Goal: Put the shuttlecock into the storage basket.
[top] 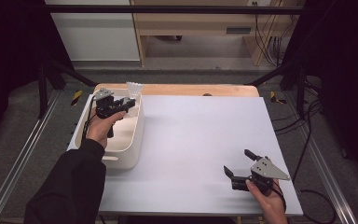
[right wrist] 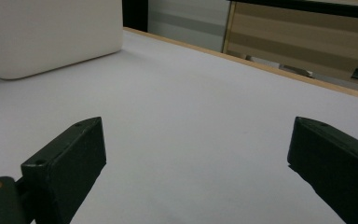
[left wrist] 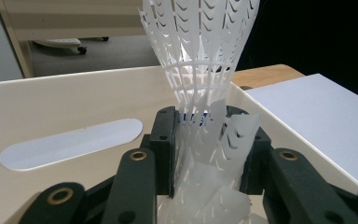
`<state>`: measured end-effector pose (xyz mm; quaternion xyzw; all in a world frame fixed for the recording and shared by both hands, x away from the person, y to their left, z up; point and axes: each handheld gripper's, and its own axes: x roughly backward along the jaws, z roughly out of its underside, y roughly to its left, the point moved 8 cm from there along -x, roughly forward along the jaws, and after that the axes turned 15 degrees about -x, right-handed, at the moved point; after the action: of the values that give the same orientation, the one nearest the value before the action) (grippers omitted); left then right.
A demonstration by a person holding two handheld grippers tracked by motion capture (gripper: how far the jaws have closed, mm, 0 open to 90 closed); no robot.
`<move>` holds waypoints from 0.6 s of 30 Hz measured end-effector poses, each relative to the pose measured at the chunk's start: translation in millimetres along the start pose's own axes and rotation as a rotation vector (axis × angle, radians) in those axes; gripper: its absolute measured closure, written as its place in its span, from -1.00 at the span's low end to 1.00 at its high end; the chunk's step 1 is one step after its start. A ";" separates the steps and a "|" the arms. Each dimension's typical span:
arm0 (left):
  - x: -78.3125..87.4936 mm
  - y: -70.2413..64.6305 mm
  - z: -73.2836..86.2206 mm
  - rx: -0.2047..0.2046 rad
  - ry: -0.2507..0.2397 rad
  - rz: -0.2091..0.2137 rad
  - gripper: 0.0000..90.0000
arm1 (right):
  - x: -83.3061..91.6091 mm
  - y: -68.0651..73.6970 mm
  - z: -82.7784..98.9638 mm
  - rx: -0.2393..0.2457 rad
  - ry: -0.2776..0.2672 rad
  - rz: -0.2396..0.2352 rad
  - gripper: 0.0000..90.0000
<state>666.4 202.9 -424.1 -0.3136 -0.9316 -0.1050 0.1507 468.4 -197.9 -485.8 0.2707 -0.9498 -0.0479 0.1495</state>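
High view: left gripper (top: 129,103) holds a white shuttlecock (top: 134,87) above the bin (top: 131,144) on the tabletop (top: 200,140).

Left gripper view: fingers (left wrist: 164,140) clenched on its crumpled lattice skirt; light, fragile, better gripped near the base.

Right gripper view: fingers (right wrist: 70,163) released, empty.
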 end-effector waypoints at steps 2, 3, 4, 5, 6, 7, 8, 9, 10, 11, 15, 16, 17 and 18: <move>0.1 0.0 -0.2 0.001 -0.002 0.000 0.45 | 0.0 0.0 0.1 0.000 0.001 0.000 -0.90; 0.2 0.0 -0.1 0.001 -0.001 0.000 0.45 | 0.0 0.0 0.1 0.000 0.000 0.000 -0.90; 0.2 -0.1 -0.1 0.001 -0.001 0.000 0.45 | 0.1 -0.1 0.1 -0.001 0.000 0.000 -0.90; 0.2 0.0 -0.1 0.002 -0.001 0.000 0.45 | 0.2 -0.2 0.1 0.000 0.000 0.001 -0.90; 0.2 0.2 -0.2 0.003 -0.002 -0.001 0.45 | 0.1 -0.3 0.1 -0.001 0.001 0.001 -0.90; 0.2 0.4 -0.2 0.004 -0.002 -0.002 0.45 | 0.1 -0.3 0.2 -0.001 0.001 0.001 -0.90; 0.3 0.7 -0.2 0.005 -0.003 -0.002 0.45 | 0.1 -0.3 0.3 -0.001 0.002 0.001 -0.90; 0.4 0.7 -0.2 0.006 -0.003 -0.002 0.45 | 0.0 -0.2 0.4 -0.001 0.002 0.001 -0.90; 0.4 0.7 -0.3 0.006 -0.003 -0.002 0.45 | -0.1 -0.2 0.5 -0.001 0.003 0.001 -0.90; 0.4 0.6 -0.4 0.007 -0.004 -0.001 0.45 | -0.1 -0.1 0.6 -0.001 0.004 0.000 -0.90; 0.3 0.8 -1.6 0.012 -0.013 -0.002 0.45 | -0.1 -0.1 0.7 -0.001 0.005 0.001 -0.90; 0.1 0.7 -1.9 0.014 -0.016 -0.001 0.45 | 0.0 -0.1 0.7 -0.002 0.004 0.000 -0.90; 0.0 0.7 -2.4 0.015 -0.019 0.000 0.45 | 0.0 -0.2 0.7 -0.002 0.005 0.001 -0.90; 0.1 1.4 -3.2 0.017 -0.025 -0.002 0.45 | -0.1 -0.3 0.7 -0.002 0.004 0.001 -0.90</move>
<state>667.8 203.1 -421.0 -0.3129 -0.9346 -0.0932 0.1414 468.4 -198.2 -486.6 0.2700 -0.9496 -0.0482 0.1519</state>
